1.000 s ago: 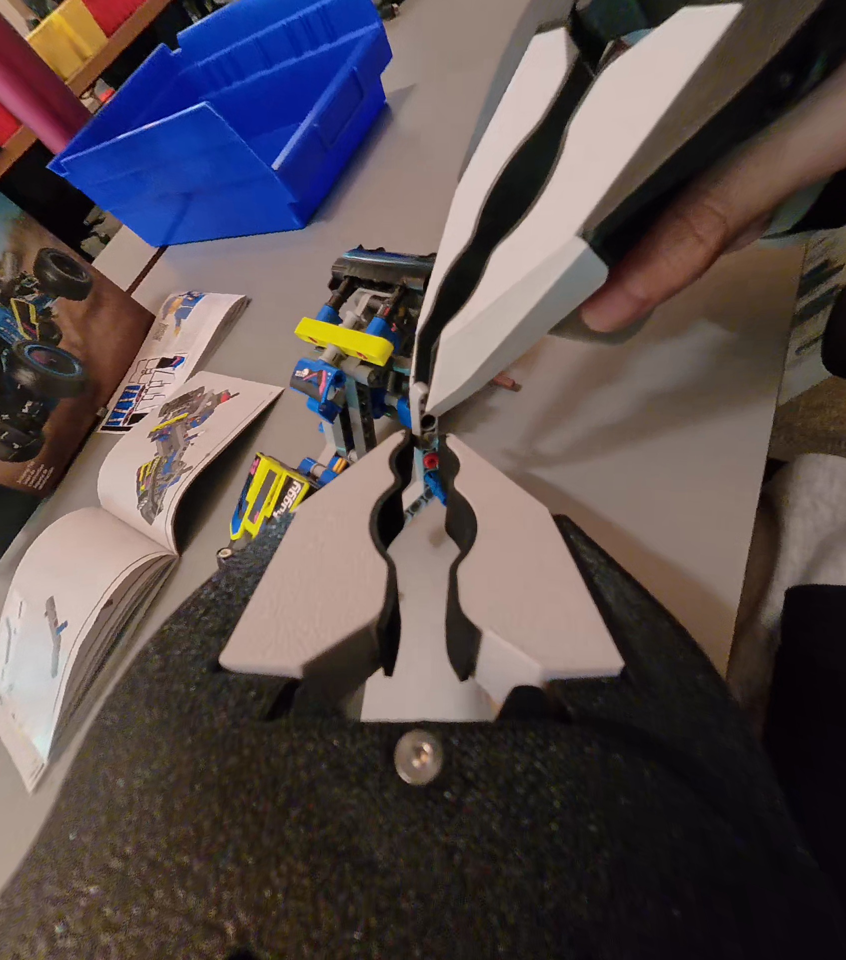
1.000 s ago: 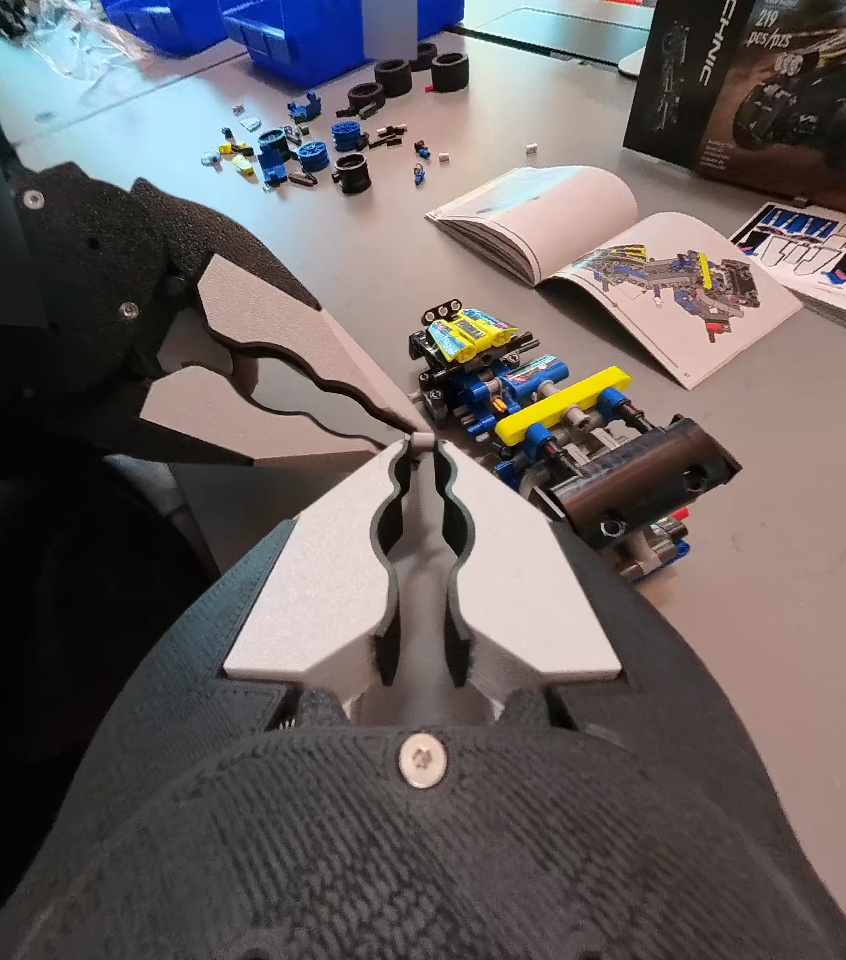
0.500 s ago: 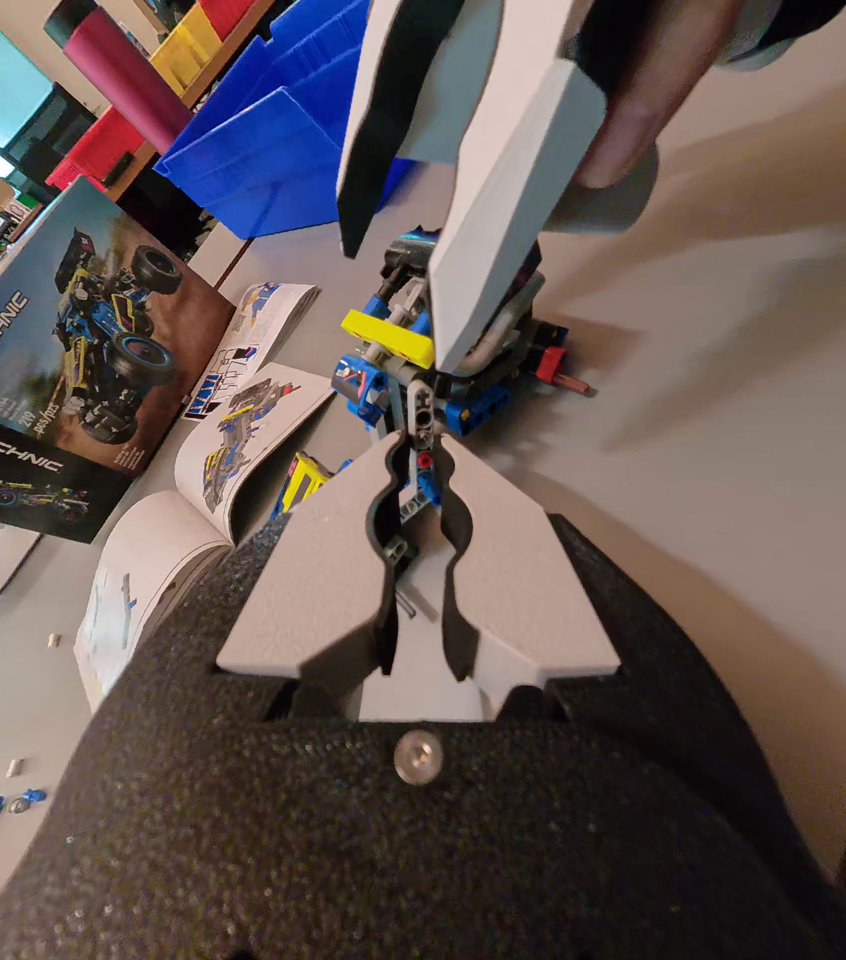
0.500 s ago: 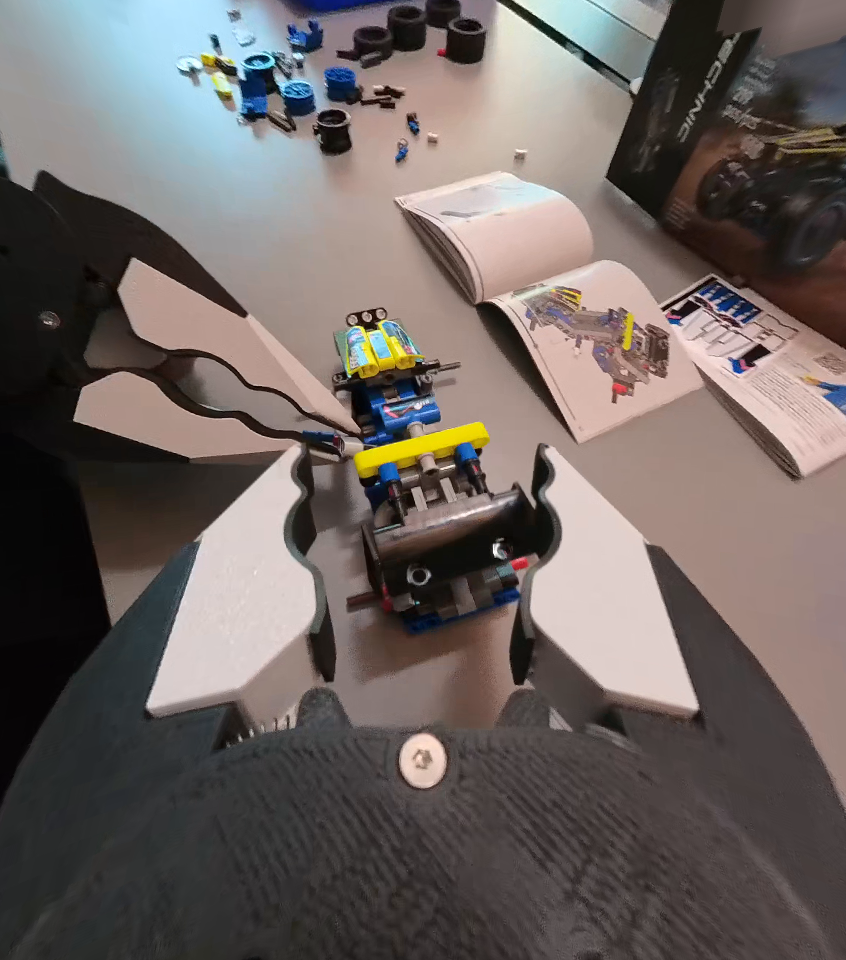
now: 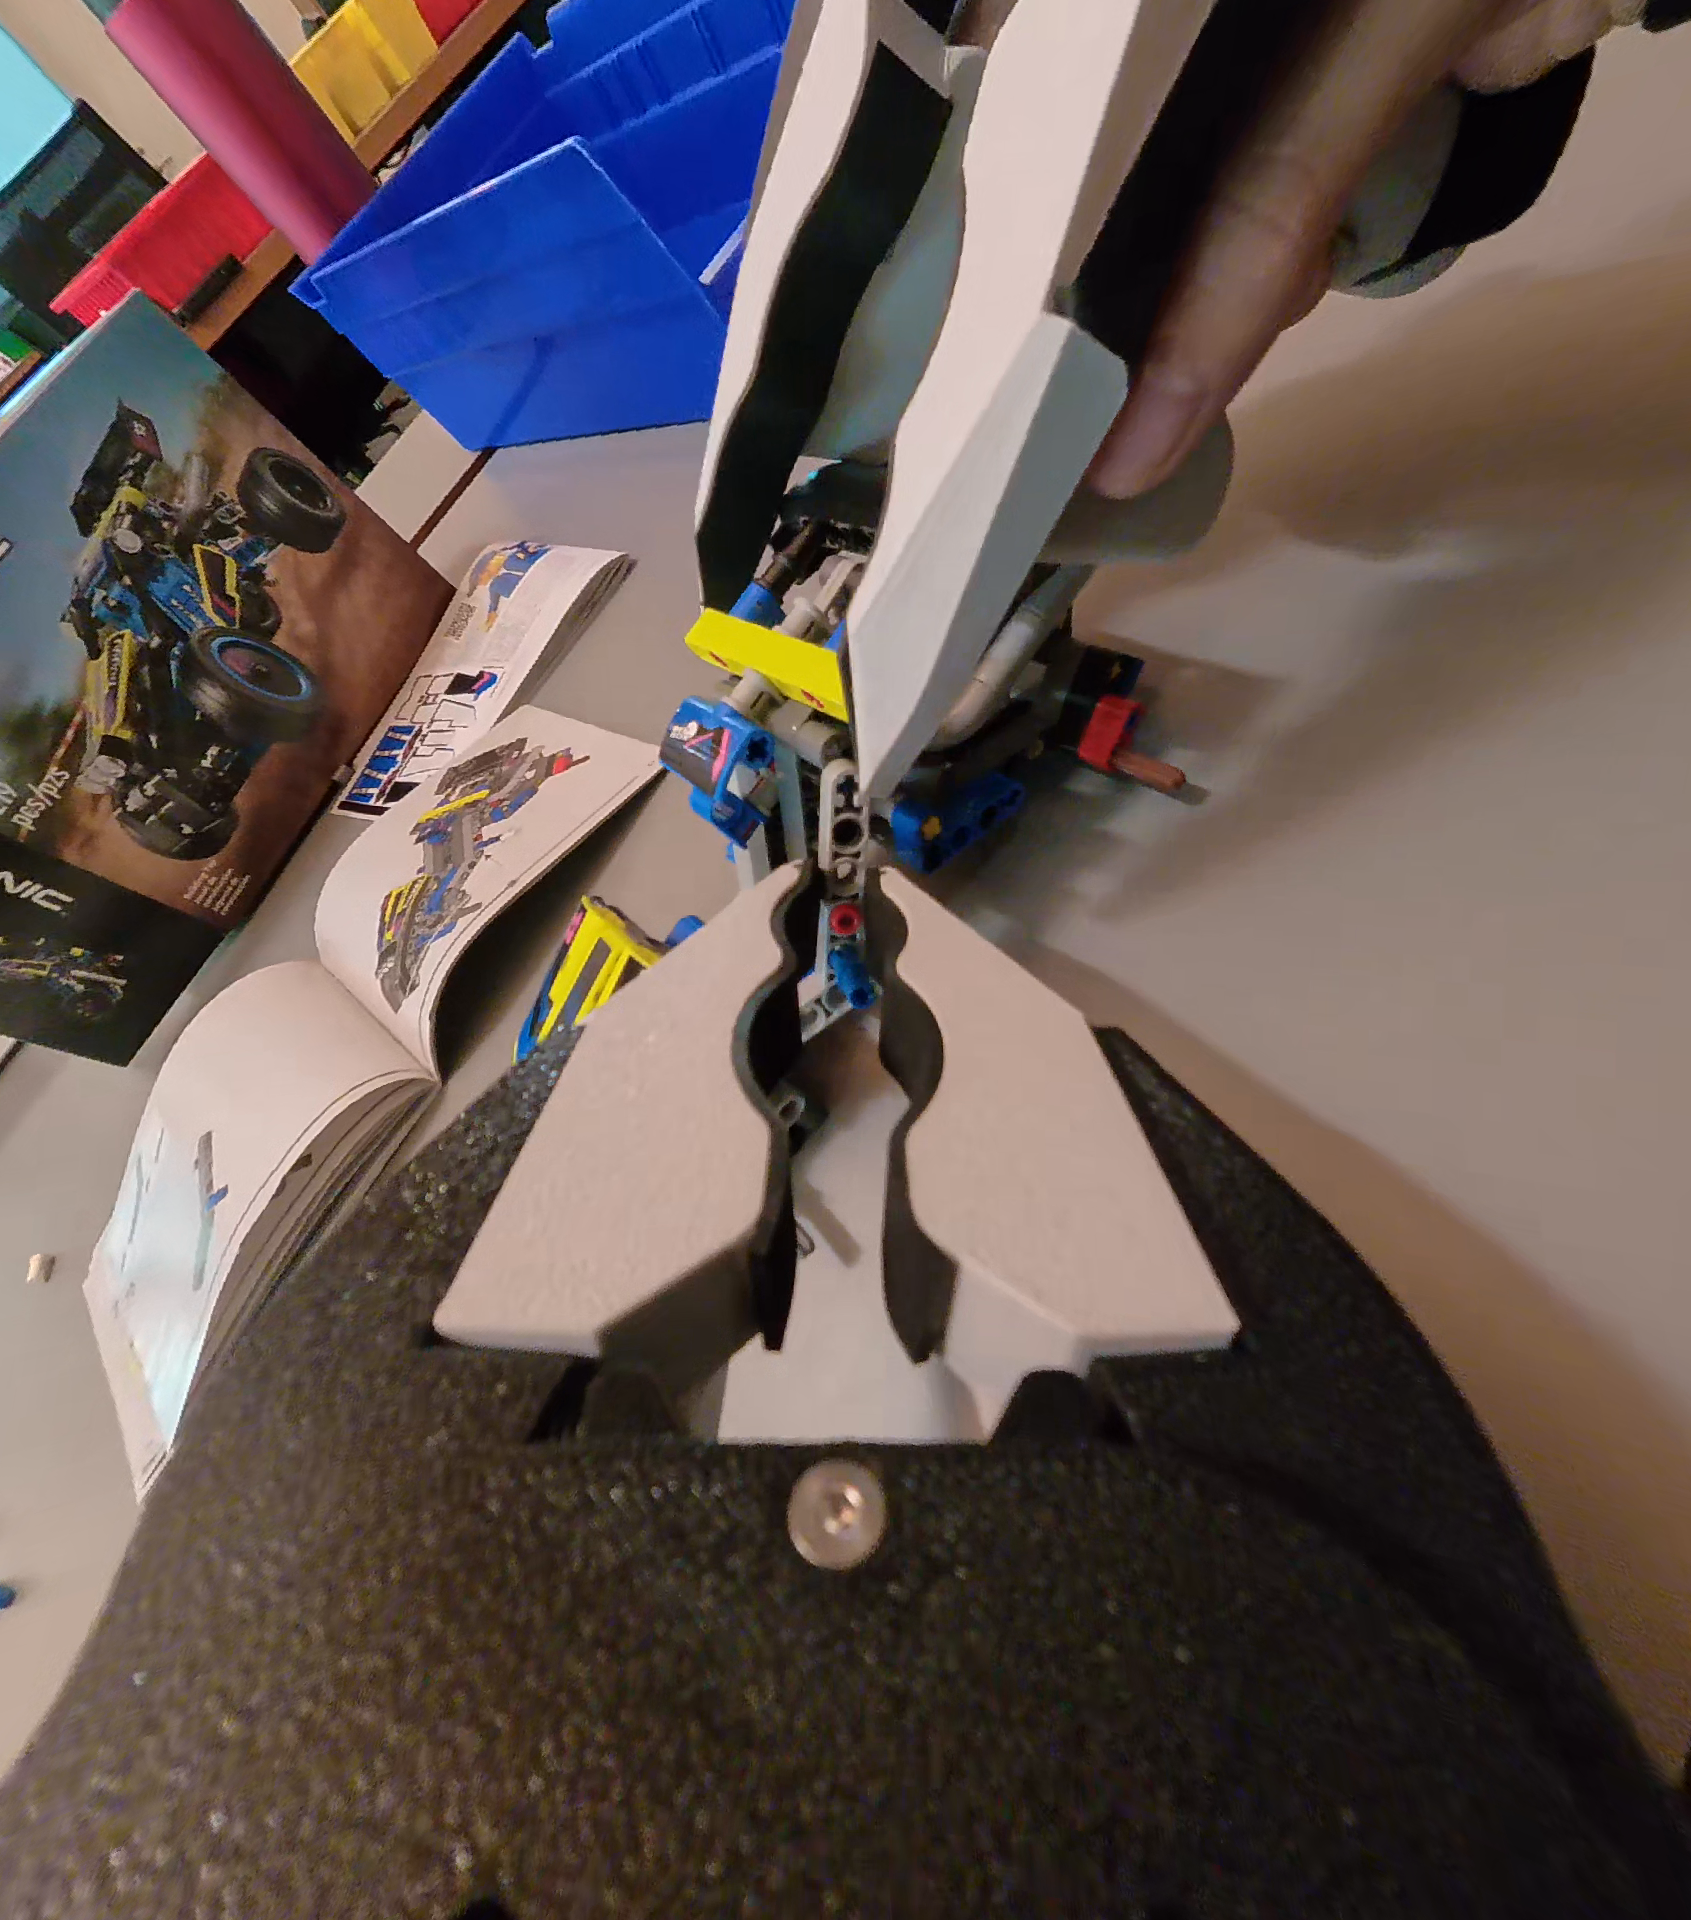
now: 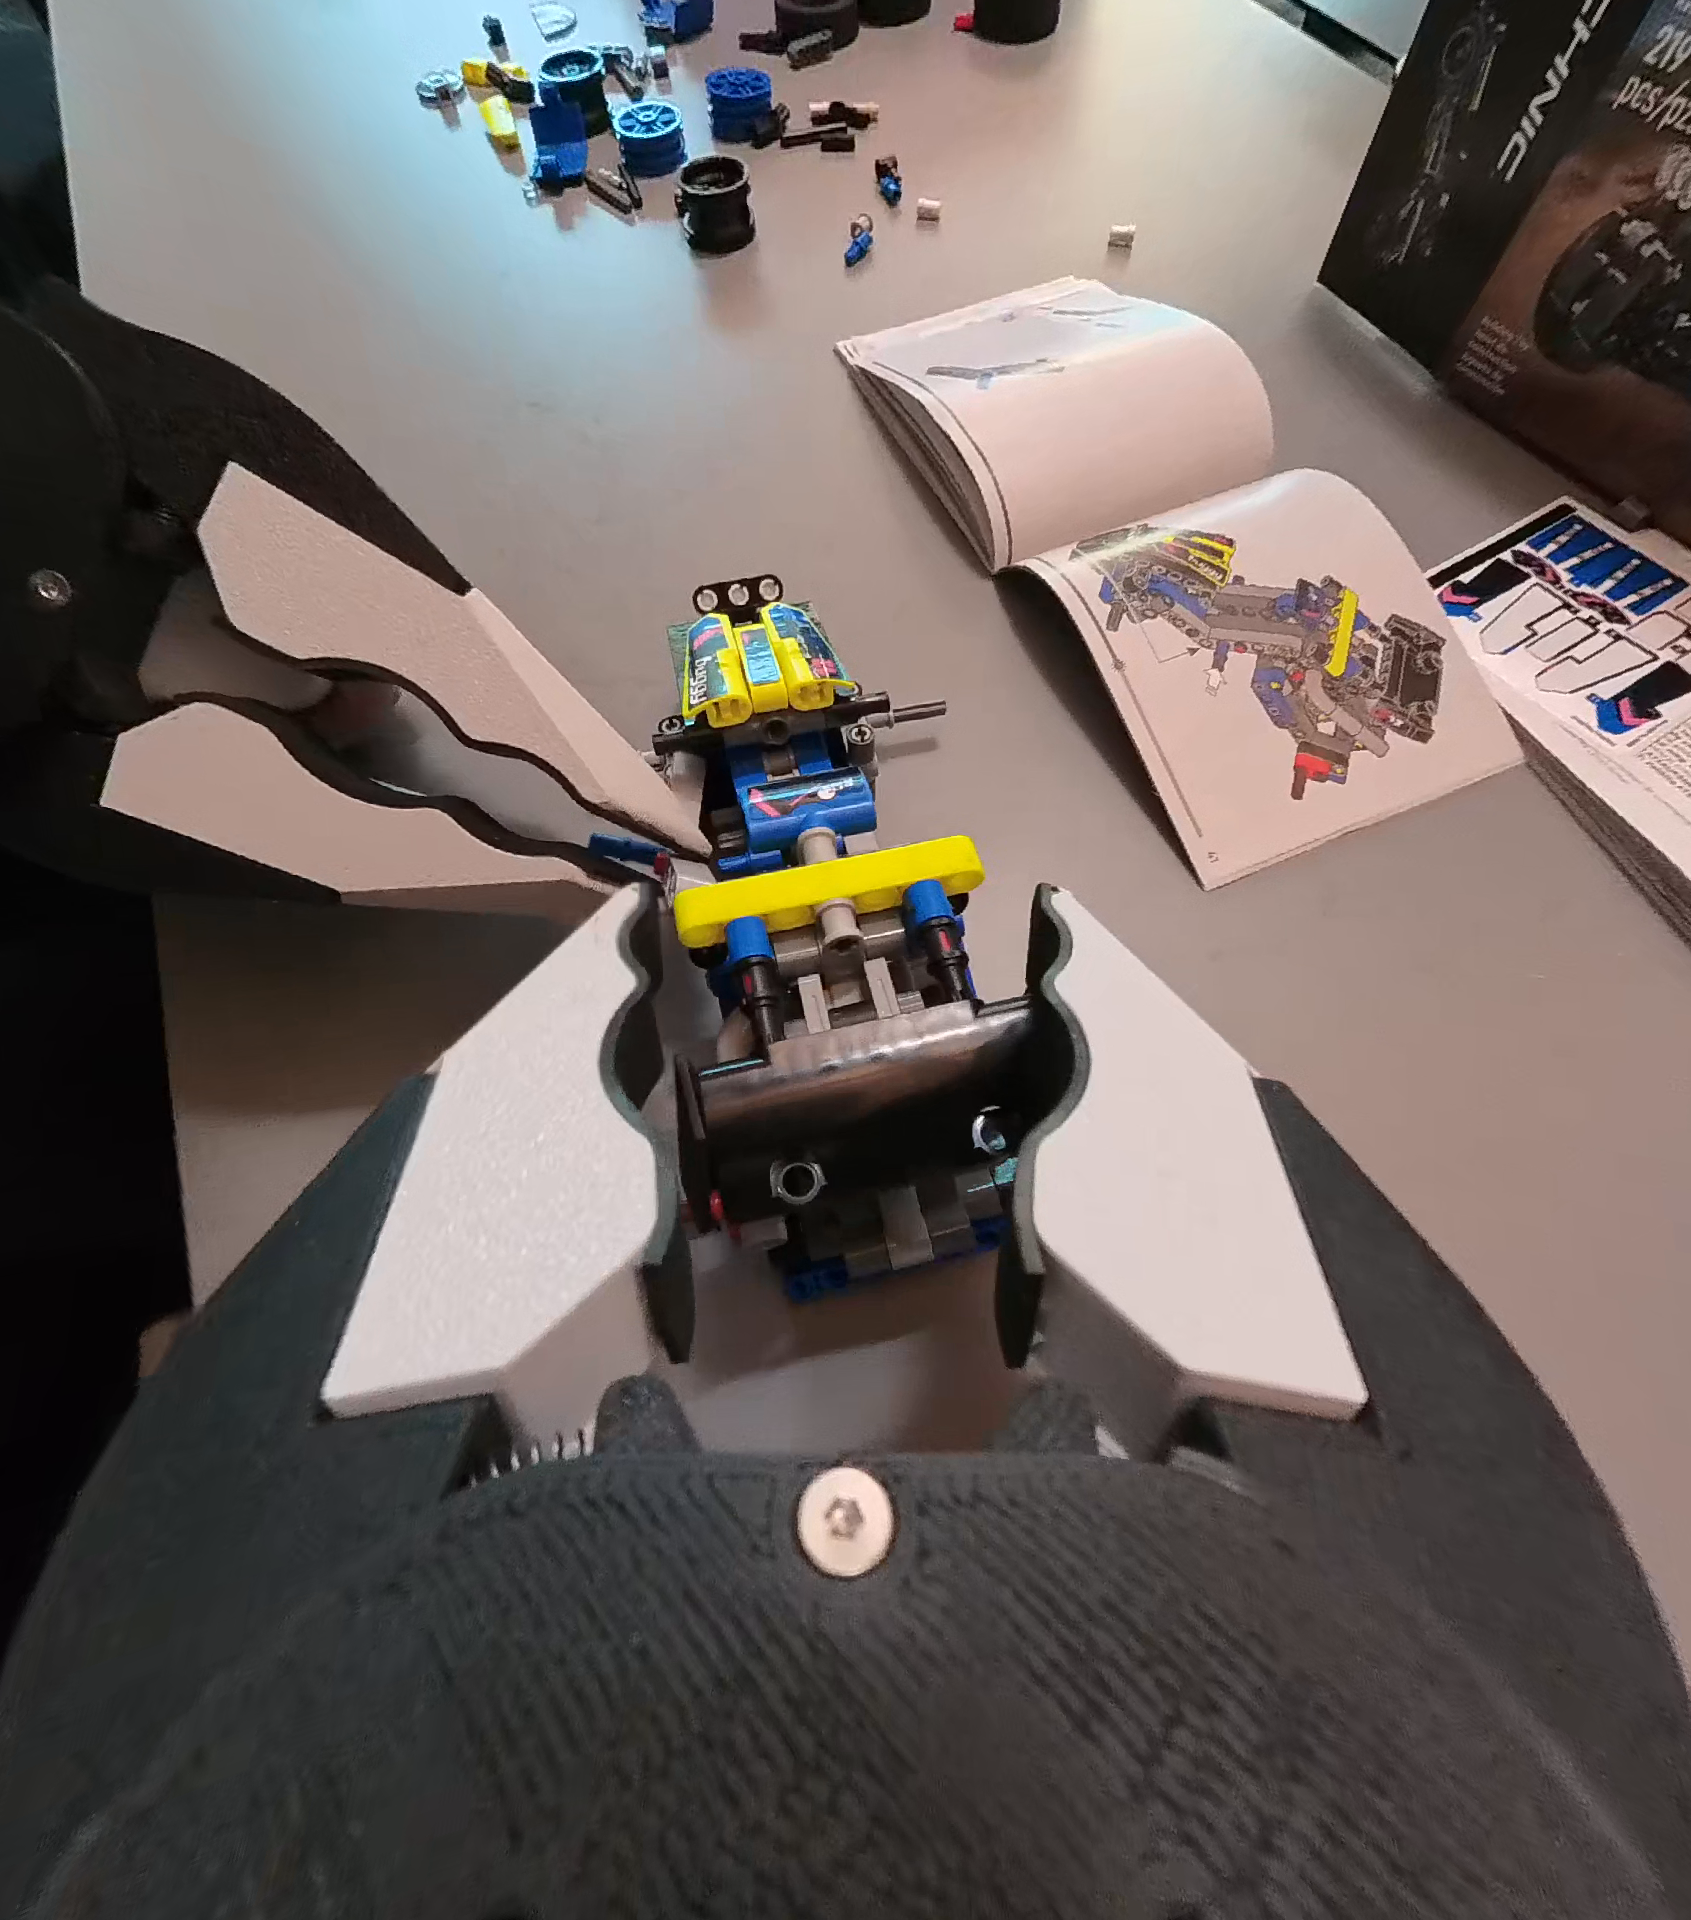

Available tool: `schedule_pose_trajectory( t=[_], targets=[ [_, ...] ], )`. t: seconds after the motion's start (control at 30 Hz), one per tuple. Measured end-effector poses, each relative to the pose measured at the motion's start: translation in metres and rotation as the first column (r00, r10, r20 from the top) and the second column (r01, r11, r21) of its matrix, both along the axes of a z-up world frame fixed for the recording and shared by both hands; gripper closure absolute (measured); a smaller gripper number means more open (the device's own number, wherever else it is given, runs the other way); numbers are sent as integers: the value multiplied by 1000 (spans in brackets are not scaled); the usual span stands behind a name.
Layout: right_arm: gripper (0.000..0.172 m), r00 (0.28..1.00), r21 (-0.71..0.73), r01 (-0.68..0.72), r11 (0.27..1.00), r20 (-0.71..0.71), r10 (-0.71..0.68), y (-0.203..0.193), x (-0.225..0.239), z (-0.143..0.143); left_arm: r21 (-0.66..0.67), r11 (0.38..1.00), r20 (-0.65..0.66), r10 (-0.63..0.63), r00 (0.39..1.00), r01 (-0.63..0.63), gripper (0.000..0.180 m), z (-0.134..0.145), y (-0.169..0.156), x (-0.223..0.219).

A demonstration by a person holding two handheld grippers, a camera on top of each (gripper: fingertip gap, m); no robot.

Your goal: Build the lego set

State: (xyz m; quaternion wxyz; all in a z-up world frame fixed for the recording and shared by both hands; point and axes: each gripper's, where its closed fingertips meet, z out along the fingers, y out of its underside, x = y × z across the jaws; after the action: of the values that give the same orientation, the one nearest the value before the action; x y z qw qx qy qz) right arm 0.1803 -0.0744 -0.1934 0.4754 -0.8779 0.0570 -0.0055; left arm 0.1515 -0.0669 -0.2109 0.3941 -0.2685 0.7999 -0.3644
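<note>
Apparently left gripper (image 5: 839, 883) pinches grey beam (image 5: 846, 821); right gripper (image 6: 846, 920) straddles toy chassis (image 6: 851, 1112).

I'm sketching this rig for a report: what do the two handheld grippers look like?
Both match: the left gripper and right gripper have a speckled black textured body, a silver screw at its centre, and two pale grey wedge fingers with wavy dark inner pads.
</note>
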Motion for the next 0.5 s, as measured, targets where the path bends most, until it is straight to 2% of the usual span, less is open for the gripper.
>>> schedule_pose_trajectory(
  t=[0.03, 0.4, 0.5],
  targets=[
    [103, 1000, -1, 0, 1000, 8, 0, 0, 0, 0, -2, 1000, -7, 3, 1000, -3, 176, 0, 1, 0],
    [106, 1000, -1, -5, 1000, 4, 5, 0, 1, 1, -31, 999, -9, 17, 1000, -17, 177, 0, 3, 1],
    [97, 998, -6, 63, 998, 22, -63, -6, 6, 10, -40, 999, 1, 18, 1000, -18, 177, 3, 4, 0]
  ],
)
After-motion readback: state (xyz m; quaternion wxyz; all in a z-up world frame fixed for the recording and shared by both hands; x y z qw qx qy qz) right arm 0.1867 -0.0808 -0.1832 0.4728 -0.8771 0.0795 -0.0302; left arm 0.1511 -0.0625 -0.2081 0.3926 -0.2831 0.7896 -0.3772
